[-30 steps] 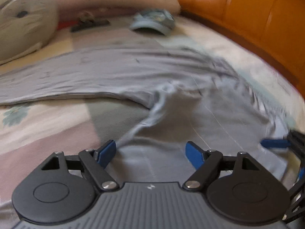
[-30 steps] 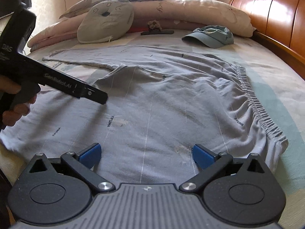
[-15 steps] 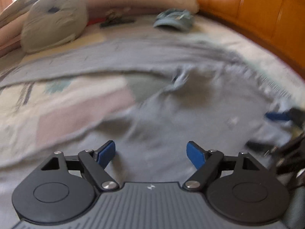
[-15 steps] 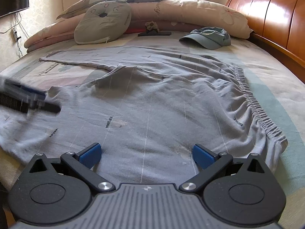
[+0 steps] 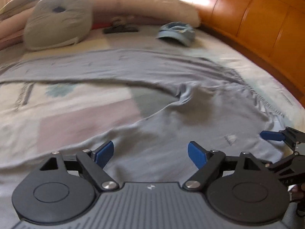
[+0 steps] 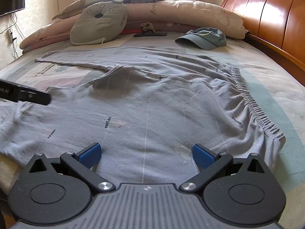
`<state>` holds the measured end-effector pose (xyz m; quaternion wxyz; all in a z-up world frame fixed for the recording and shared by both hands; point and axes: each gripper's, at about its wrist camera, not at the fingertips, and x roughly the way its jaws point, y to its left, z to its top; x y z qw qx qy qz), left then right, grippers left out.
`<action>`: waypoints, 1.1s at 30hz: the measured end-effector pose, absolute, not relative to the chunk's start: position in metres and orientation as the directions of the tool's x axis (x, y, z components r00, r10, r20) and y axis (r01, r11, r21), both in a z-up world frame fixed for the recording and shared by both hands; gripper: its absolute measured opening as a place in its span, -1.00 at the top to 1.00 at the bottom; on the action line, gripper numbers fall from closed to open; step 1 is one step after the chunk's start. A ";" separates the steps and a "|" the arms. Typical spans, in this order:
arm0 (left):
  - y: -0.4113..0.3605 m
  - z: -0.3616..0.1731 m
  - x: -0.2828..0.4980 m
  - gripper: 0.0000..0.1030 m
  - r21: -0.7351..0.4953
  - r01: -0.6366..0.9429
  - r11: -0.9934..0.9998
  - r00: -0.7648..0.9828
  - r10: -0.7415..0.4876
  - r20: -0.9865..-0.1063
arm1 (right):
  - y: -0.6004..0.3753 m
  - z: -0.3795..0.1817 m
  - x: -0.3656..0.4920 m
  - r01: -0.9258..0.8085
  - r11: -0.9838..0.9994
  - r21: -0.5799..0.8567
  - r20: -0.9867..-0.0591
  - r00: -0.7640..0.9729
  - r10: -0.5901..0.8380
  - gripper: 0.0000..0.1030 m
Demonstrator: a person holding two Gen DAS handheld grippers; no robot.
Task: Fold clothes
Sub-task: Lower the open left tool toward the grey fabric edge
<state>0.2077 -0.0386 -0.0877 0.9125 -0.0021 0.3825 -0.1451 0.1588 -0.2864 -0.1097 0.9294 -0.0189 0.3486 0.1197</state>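
Bed (image 6: 276,87): grey trousers (image 6: 152,103) spread flat; both claws agape above near hem.

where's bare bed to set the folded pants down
Bare sheet lies between the two legs of the pants, and on the right between the waistband and the headboard. The far end is crowded: cushion, cap, pillows.

Trousers (image 6: 152,99) spread on bed (image 6: 276,99), cap (image 6: 204,38) behind them, pillows (image 6: 99,26) at the far edge
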 end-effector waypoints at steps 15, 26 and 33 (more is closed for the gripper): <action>0.094 -0.023 0.187 -0.67 0.064 0.028 0.998 0.681 0.028 -0.732 | -0.280 -0.101 0.167 -0.196 0.980 0.036 -0.710 0.685 0.163 -1.00; 0.235 -0.070 0.153 -0.74 0.018 -0.170 0.985 0.544 0.109 -0.832 | -0.216 -0.062 0.152 -0.305 0.952 0.005 -0.694 0.685 0.223 -1.00; 0.255 -0.101 0.159 -0.83 0.035 -0.175 0.984 0.611 0.136 -0.780 | -0.159 -0.057 0.139 -0.411 0.910 -0.047 -0.712 0.653 0.258 -1.00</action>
